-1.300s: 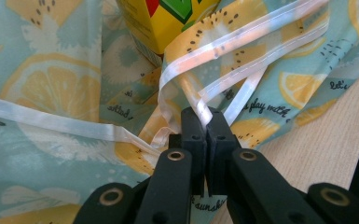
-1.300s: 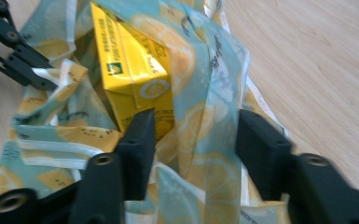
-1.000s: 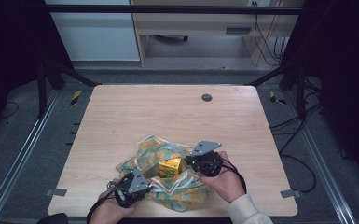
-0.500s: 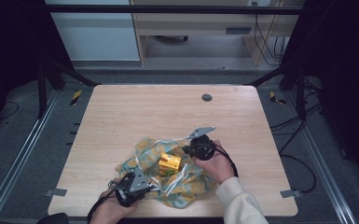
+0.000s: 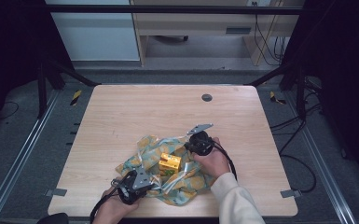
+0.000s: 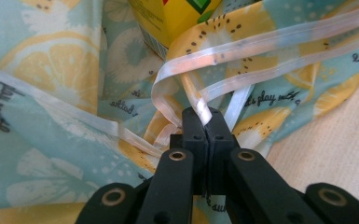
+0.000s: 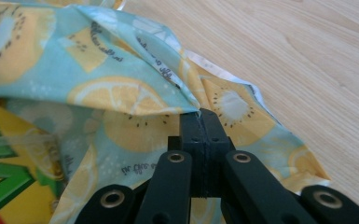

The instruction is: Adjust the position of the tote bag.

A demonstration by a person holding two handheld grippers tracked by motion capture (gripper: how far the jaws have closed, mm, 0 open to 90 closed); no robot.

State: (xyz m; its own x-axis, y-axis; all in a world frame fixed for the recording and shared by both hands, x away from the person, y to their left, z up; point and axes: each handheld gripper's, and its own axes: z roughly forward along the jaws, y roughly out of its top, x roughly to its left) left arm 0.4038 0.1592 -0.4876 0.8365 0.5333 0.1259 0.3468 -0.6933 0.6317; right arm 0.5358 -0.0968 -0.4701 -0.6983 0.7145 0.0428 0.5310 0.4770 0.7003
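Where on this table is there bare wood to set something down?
The far half of the table is bare except for the round grommet. Strips left and right of the fruit-print cloth are free. The near middle is crowded: cloth, yellow box, both grippers.

Light wooden tabletop (image 5: pixel 135 116) with rounded corners: crumpled light-blue fruit-print cloth (image 5: pixel 186 184) lies near front edge; small dark round disc (image 5: pixel 207 97) toward far edge.
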